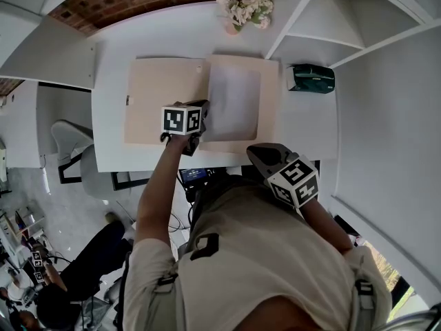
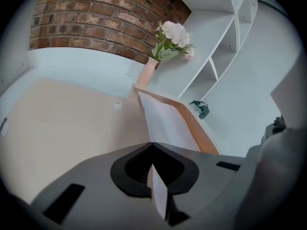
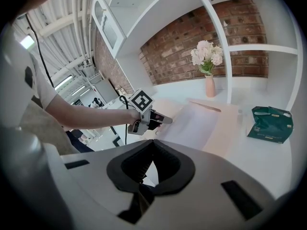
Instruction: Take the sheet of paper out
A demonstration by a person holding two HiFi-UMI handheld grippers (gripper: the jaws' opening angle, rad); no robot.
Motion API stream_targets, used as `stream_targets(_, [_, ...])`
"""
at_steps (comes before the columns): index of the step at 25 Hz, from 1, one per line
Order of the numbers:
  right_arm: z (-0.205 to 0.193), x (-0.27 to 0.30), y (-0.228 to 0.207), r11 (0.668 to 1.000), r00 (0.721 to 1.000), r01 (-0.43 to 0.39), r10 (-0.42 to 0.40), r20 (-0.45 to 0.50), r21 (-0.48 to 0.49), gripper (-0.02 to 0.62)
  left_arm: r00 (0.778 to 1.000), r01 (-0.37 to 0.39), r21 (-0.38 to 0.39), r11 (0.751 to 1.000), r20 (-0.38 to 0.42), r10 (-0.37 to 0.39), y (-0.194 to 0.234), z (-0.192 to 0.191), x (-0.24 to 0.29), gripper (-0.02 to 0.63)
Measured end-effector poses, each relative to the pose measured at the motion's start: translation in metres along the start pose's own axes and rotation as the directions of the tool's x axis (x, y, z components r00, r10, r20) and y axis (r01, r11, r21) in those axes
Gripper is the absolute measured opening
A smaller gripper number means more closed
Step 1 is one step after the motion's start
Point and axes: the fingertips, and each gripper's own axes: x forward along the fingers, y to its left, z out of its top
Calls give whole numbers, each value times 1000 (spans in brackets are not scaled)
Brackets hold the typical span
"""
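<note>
The left tool (image 2: 152,143) is clamped shut on the near corner of the sheet of paper (image 1: 234,102), and a pale strip of it shows pinched edge-on between the jaws. Ahead of that tool the sheet runs away in a slope, its gripped edge raised off the right half of the open beige folder (image 1: 165,95). The rest of it lies in the folder. Gripping the corner rather than the middle is probably the point: a thin sheet lying flat gives no other purchase, and lifting one corner peels it free without creasing it.

To the left of the tool lies the folder's bare flap, spread flat on the white bench (image 1: 310,129). Beyond the folder's far edge stands a vase of flowers (image 1: 241,5), and a green packet (image 1: 311,78) sits well off to the tool's right.

The right tool (image 3: 152,142) hangs back at the bench's near edge, jaws together with nothing between them (it seems to be waiting, perhaps to steady the folder). My reading is that the paper is caught but not yet out. Drawing it clear will need a slow pull, or the light folder may drag along.
</note>
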Motion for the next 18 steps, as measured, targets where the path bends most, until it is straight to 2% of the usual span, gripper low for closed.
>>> stream_targets(8, [1,-1,4,1000,1000,2,-2,-3,-15,18,1000,2,-3,1000,14,-2,4,3,-9,17])
stream_targets(18, [2,-3,8,1000,1000,5,-5,2,-25,18,999,-5,-42,999,35,7,10,0,-13,15])
